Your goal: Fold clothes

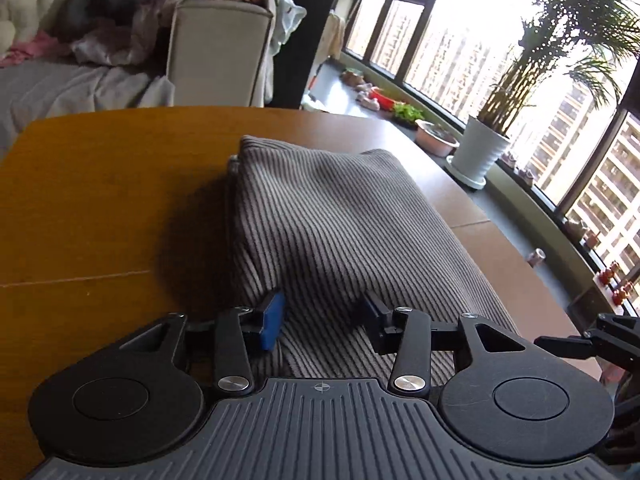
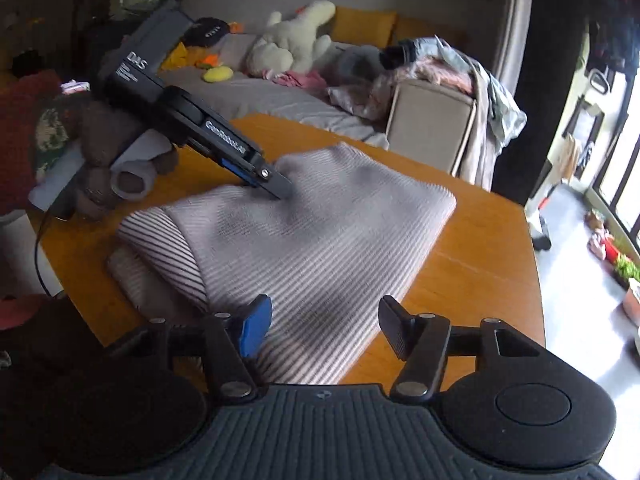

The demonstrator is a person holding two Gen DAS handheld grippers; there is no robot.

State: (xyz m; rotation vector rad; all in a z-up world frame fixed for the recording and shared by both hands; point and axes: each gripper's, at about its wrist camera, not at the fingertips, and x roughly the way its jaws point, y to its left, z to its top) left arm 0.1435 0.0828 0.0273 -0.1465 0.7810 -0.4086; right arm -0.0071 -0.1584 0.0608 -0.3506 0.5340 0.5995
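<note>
A grey striped garment (image 1: 320,216) lies folded in layers on the wooden table (image 1: 80,200). My left gripper (image 1: 324,320) is open, its fingers pressed down onto the cloth, with nothing pinched between them. In the right wrist view the garment (image 2: 320,232) lies as a rough rectangle, and the left gripper (image 2: 282,188) touches its far part. My right gripper (image 2: 320,328) is open and hovers over the garment's near edge. A part of the right gripper (image 1: 608,340) shows at the right edge of the left wrist view.
A sofa (image 2: 280,96) with plush toys and piled clothes stands beyond the table. A beige chair (image 1: 218,52) draped with clothes stands at the far edge. A potted palm (image 1: 484,152) and small pots line the window ledge. The operator's sleeve (image 2: 100,152) is at left.
</note>
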